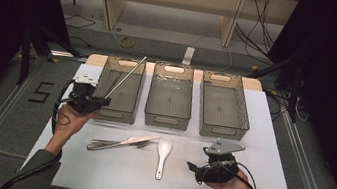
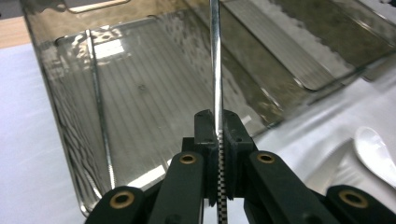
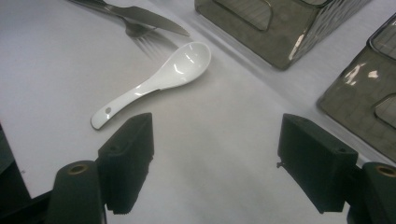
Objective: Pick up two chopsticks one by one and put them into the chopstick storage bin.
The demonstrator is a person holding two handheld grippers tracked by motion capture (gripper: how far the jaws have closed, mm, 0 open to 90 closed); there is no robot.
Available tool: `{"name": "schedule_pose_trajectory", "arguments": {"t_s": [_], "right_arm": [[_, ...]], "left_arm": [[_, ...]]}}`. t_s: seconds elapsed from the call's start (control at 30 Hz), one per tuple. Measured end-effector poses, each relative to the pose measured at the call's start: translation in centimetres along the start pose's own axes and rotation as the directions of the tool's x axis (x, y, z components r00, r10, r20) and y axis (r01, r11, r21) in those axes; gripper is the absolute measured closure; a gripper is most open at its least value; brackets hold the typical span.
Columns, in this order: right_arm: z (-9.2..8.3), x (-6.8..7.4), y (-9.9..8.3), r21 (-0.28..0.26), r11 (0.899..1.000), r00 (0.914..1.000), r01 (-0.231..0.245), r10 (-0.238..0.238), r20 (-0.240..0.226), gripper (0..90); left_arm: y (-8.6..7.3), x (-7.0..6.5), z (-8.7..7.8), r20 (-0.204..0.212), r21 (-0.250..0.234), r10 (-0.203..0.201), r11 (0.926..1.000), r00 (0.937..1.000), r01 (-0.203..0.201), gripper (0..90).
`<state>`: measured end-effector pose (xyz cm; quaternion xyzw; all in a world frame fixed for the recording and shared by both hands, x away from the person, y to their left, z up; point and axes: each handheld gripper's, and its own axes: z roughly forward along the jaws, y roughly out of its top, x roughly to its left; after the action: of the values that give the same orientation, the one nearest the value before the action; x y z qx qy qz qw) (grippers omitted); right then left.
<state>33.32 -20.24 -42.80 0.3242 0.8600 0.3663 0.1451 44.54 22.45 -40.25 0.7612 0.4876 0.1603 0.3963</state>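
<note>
My left gripper (image 1: 100, 100) is shut on the lower end of a thin metal chopstick (image 1: 126, 79), which slants up and over the left grey bin (image 1: 115, 114). In the left gripper view the chopstick (image 2: 215, 70) rises straight from the closed jaws of that gripper (image 2: 218, 127), with the left bin (image 2: 60, 84) behind it. My right gripper (image 1: 194, 168) hovers at the front right of the white table (image 1: 109, 171), and in its own view the gripper (image 3: 215, 154) stands open with nothing between its jaws. A white ceramic spoon (image 3: 159, 80) lies beyond it.
A knife (image 1: 135, 140) and a fork (image 1: 108, 143) lie together left of the spoon (image 1: 163, 155). The middle bin (image 1: 166, 120) and right bin (image 1: 224, 131) stand in a row with the left one. The knife (image 3: 140, 16) and fork (image 3: 145, 36) show at the top of the right gripper view.
</note>
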Motion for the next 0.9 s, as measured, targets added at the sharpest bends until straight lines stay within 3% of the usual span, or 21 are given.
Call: {"name": "schedule_pose_trajectory", "arguments": {"t_s": [0.33, 0.7, 0.8, 0.9], "right_arm": [[-0.2, 0.6, -0.3, -0.001, 1.000, 0.9998, 0.009, -0.009, -0.019, 27.7], [-0.4, 1.0, -0.5, 0.000, 1.000, 0.9992, 0.016, -0.016, -0.038, 27.7], [-0.4, 1.0, -0.5, 0.002, 1.000, 0.9990, 0.018, -0.018, -0.040, 27.7], [-0.3, 1.2, -0.5, 0.001, 1.000, 0.9985, 0.023, -0.023, -0.050, 27.8]], "left_arm": [[0.9, 1.2, 1.9, -0.054, 0.030, -0.037, 0.9988, 0.9978, 0.039, 86.2], [1.3, 1.6, 3.5, -0.100, 0.066, -0.061, 0.9955, 0.9931, 0.068, 86.0], [1.3, 1.5, 3.8, -0.108, 0.078, -0.047, 0.9954, 0.9930, 0.056, 85.9], [1.4, 1.6, 4.3, -0.110, 0.088, -0.067, 0.9931, 0.9916, 0.077, 85.4]]}}
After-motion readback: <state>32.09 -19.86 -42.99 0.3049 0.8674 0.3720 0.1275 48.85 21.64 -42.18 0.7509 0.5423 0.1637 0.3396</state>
